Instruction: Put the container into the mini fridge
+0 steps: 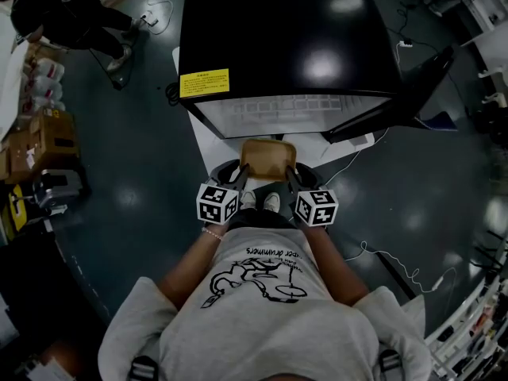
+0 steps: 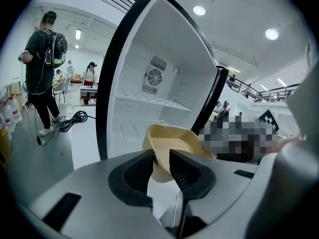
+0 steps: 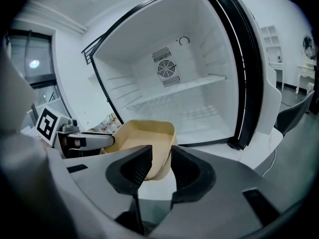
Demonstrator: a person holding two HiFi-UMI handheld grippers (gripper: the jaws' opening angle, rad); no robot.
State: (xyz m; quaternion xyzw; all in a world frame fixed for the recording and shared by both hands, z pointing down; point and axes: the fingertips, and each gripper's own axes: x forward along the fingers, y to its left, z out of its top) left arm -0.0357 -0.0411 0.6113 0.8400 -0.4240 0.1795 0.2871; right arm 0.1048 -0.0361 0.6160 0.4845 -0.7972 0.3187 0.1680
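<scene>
While your left gripper (image 2: 160,156) and right gripper (image 3: 160,151) clench the tan plastic container (image 1: 268,155), uneven pushing toward the black mini fridge (image 1: 286,38) at twelve o'clock could twist it loose.

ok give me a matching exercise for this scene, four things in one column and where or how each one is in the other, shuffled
Things
1. container
2. fridge door
3. yellow label
4. round fan vent

Places or states
A. on the back wall inside the mini fridge
B. swung open
C. clamped by the left gripper and the right gripper
D. on the fridge's black top

Pairs: 1-C, 2-B, 3-D, 4-A
</scene>
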